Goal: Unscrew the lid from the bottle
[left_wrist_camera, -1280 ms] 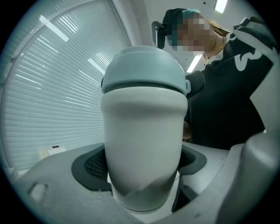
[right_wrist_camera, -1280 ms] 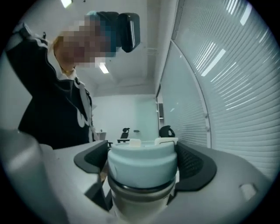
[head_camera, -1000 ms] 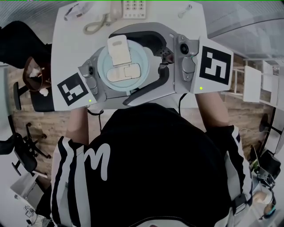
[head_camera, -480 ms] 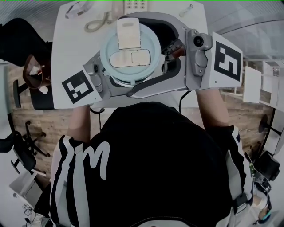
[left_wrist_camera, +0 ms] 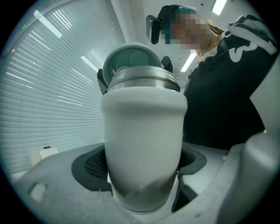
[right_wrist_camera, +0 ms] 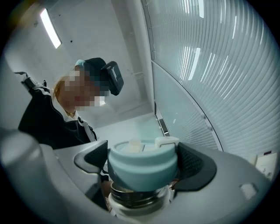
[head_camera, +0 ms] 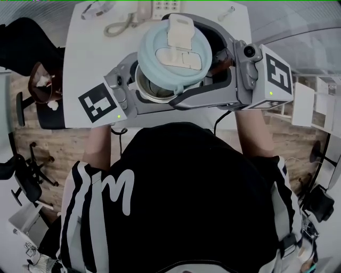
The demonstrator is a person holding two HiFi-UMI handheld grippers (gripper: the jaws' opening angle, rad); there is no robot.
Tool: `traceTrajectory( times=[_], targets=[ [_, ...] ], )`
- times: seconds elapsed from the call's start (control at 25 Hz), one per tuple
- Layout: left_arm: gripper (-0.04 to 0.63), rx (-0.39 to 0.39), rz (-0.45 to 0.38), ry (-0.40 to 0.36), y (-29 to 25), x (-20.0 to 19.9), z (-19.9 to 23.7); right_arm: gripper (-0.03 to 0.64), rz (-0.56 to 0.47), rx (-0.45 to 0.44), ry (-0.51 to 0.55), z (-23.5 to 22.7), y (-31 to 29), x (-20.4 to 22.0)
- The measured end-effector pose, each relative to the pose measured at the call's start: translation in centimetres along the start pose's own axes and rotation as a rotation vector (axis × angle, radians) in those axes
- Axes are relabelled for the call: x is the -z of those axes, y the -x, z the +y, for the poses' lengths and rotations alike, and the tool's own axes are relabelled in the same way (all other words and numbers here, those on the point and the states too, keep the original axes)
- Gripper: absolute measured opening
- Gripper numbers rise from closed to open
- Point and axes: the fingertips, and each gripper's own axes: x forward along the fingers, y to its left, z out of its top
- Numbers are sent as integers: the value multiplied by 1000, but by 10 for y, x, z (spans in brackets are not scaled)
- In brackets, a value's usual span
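Observation:
My left gripper (head_camera: 151, 97) is shut on the white body of the bottle (left_wrist_camera: 142, 144), which stands upright between its jaws. The steel threaded mouth (head_camera: 151, 88) is uncovered. The pale blue lid (head_camera: 173, 56) with its cream flip tab hangs just above and right of the mouth, slightly tilted and off the threads. My right gripper (head_camera: 178, 59) is shut on the lid, a dark pad on either side. In the right gripper view the lid (right_wrist_camera: 142, 165) sits between the pads over the steel neck (right_wrist_camera: 135, 195). From the left gripper view the lid's underside (left_wrist_camera: 130, 57) shows behind the mouth.
Below both grippers is a white table (head_camera: 85, 48). A corded phone (head_camera: 153, 7) and small items lie at its far edge. A dark chair (head_camera: 37, 80) stands to the left. The person's black striped top fills the lower half of the head view.
The lid has come off the bottle and moved up and right with the right gripper, exposing the steel mouth. Both grippers have risen toward the camera.

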Motion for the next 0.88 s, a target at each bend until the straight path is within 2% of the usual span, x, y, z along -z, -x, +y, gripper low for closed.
traceTrajectory(
  times=[0.32, 0.48, 0.88],
  targets=[
    [436, -17, -16, -16, -11, -8, 6, 483, 49, 29, 35, -3, 4, 9],
    [434, -31, -27, 4, -14, -16, 8, 483, 64, 43, 43, -3, 6, 12],
    [436, -68, -6, 32, -18, -12, 9, 483, 11, 123, 50, -7, 12, 14]
  ],
)
